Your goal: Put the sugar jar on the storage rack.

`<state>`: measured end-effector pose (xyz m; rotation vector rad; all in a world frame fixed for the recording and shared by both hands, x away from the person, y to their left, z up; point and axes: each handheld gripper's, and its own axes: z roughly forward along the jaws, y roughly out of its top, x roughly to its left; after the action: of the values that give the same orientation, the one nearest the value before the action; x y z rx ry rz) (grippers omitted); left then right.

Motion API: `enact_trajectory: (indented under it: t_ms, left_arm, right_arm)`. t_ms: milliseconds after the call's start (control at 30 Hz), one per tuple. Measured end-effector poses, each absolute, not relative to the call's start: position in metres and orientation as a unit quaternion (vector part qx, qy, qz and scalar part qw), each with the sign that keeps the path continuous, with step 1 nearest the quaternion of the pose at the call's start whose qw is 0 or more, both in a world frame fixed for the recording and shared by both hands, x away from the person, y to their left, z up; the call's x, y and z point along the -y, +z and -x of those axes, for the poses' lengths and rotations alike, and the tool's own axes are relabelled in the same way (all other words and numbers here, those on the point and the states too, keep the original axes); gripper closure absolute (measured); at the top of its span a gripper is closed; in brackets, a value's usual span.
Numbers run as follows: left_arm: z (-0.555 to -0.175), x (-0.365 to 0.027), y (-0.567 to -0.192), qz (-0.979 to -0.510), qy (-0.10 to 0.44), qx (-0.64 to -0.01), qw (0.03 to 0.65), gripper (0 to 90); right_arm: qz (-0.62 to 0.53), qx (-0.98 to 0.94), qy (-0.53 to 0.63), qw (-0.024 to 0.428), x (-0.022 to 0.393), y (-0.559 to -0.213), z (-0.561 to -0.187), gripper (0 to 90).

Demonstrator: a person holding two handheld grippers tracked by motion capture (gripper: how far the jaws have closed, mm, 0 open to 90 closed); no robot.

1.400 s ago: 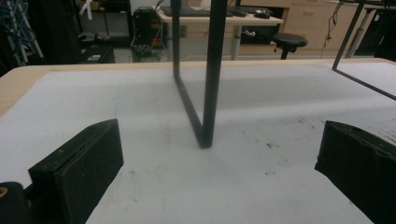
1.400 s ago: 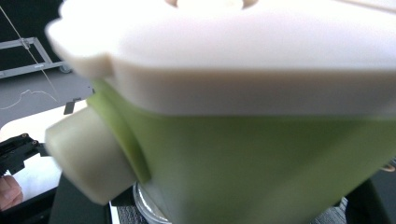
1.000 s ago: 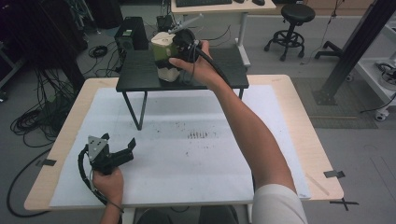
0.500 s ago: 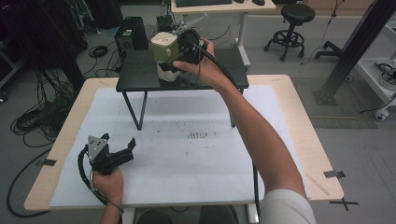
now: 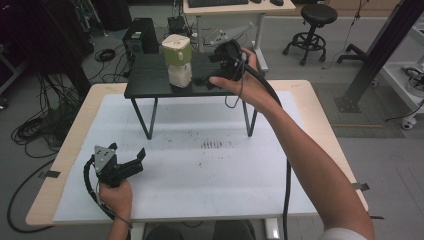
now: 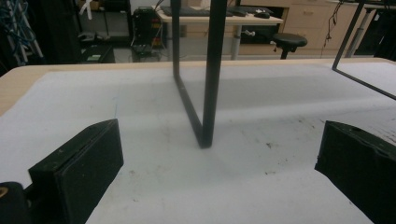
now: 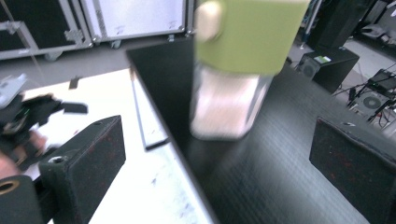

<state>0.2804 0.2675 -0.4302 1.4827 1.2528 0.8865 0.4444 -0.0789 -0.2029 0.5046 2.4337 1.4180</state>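
The container (image 5: 177, 60), a clear jar with a green lid, stands upright on the small black table (image 5: 150, 82) at about twelve o'clock from the person, toward the far edge of the white-covered worktable (image 5: 240, 185). A second ago the right gripper (image 5: 207, 75) was closed around this container; its jaws have just been opening and now stand wide, with nothing between them, and the hand has drawn away toward three o'clock, so gripper and jar are apart. In the right gripper view the two black jaws frame the container (image 7: 238, 70) ahead, free of both pads, slightly blurred by the motion. That reads as a release: the jar looks placed on the raised table and the right hand seems to be backing off. The left gripper (image 5: 125, 167) sits low at about seven o'clock on the worktable, in the same spot as before, jaws wide and empty; its own view looks between them at a leg of the black table (image 6: 210, 84). My judgement is that the placing step is done and the right hand only needs to clear the jar without knocking it
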Motion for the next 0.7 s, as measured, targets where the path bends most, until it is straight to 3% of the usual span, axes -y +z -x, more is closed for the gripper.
enact_trajectory:
  t_ms: [200, 700]
  left_arm:
    - [-0.281, -0.267, -0.43, -0.609, 0.363, -0.514, 0.482, 0.7]
    - [-0.281, -0.266, -0.43, -0.611, 0.365, -0.512, 0.481, 0.7]
  right_arm:
    - [-0.158, -0.845, 0.49, 0.144, 0.1, -0.221, -0.406, 4.3]
    - [-0.167, -0.843, 0.496, 0.125, 0.128, -0.267, -0.361, 4.2]
